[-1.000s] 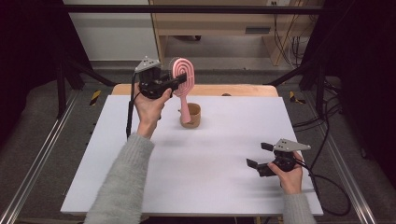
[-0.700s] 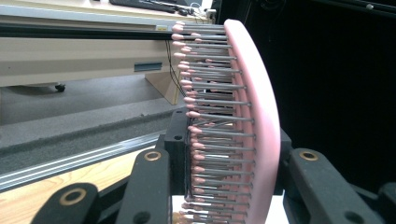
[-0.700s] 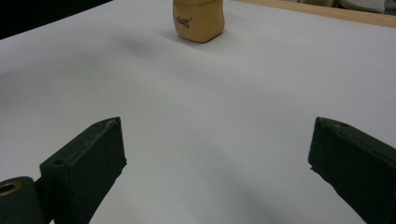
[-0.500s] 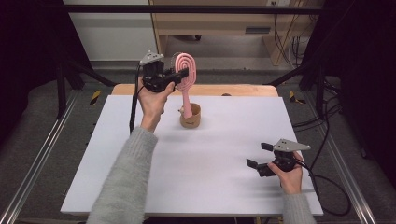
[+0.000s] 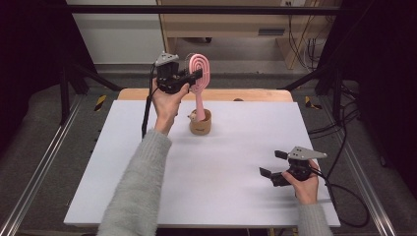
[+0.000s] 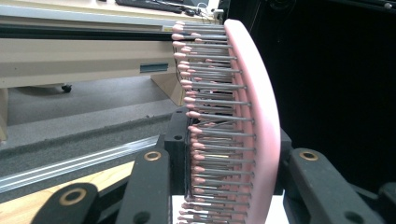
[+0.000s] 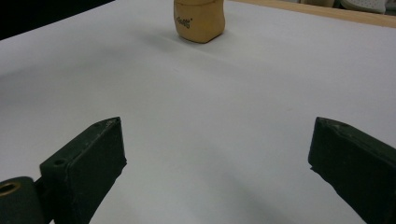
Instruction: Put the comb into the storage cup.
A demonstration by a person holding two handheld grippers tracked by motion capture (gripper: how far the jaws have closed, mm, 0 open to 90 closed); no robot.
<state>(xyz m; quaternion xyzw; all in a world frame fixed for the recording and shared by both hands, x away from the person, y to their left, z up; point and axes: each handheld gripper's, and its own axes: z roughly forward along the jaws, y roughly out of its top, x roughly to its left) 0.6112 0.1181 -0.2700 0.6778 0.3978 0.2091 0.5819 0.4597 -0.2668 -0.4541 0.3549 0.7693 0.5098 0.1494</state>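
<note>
Fuzzy grey sleeves (image 5: 135, 191), black grippers, grey three-cornered plates, trailing black cables

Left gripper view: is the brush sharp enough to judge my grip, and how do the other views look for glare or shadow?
Left gripper view: the pink hairbrush and its bristles are sharp, the background right of it black. High view: soft and slightly blurred, evenly lit, no glare on the white table. Right gripper view: a faint shadow beside the tan cup; the near jaws are slightly soft.
</note>
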